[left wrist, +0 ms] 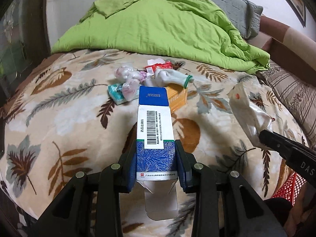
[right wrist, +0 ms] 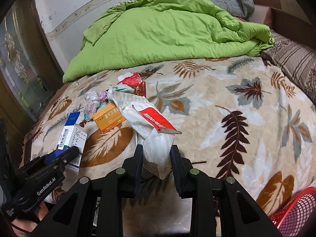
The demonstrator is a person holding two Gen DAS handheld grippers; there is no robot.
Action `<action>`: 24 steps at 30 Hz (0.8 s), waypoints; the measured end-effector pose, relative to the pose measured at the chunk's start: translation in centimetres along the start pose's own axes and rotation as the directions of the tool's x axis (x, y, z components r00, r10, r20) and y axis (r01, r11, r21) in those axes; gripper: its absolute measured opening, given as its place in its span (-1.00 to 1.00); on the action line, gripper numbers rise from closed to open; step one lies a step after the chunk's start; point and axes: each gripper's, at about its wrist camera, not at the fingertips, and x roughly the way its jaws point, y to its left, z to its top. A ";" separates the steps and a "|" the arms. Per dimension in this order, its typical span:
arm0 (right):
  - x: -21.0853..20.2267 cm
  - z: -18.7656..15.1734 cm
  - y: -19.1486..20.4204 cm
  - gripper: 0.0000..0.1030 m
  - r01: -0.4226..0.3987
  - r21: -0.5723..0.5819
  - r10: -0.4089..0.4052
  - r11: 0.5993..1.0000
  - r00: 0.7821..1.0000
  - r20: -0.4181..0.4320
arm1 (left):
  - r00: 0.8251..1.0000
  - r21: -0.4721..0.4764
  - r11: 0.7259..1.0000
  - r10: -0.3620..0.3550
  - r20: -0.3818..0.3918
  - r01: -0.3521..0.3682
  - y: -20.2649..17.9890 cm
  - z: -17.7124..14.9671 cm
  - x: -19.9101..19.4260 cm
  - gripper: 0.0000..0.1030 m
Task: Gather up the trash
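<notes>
Trash is being gathered off a bed, one piece in each gripper. At the lower centre of the left wrist view, the left gripper [left wrist: 157, 162] is clamping a blue and white box [left wrist: 153, 118] by its near end, its jaws narrowed against the two long sides, so the box is sticking out forward above the leaf-patterned blanket [left wrist: 59, 118]. Its torn end flap is hanging loose below the grip.

At the lower centre of the right wrist view, the right gripper [right wrist: 157, 162] is pinching a crumpled white wrapper [right wrist: 148, 122] with a red strip, its jaws close together on the soft lower part, so the rest is flopping forward.

More litter is lying in a heap at the middle left of that view: an orange box [right wrist: 108, 118], a red packet [right wrist: 131, 82] and small plastic bags [right wrist: 91, 100]. A green quilt [right wrist: 167, 33] is filling the upper part.

A red mesh basket [right wrist: 294, 211] is showing at the lower right corner, probably where both pieces are meant to go.
</notes>
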 end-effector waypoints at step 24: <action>0.0 0.0 -0.4 -0.42 -0.006 0.033 0.006 0.999 1.000 0.001 | 0.999 0.040 0.999 0.031 0.037 -0.033 -1.6 -0.1 -1.0 -0.36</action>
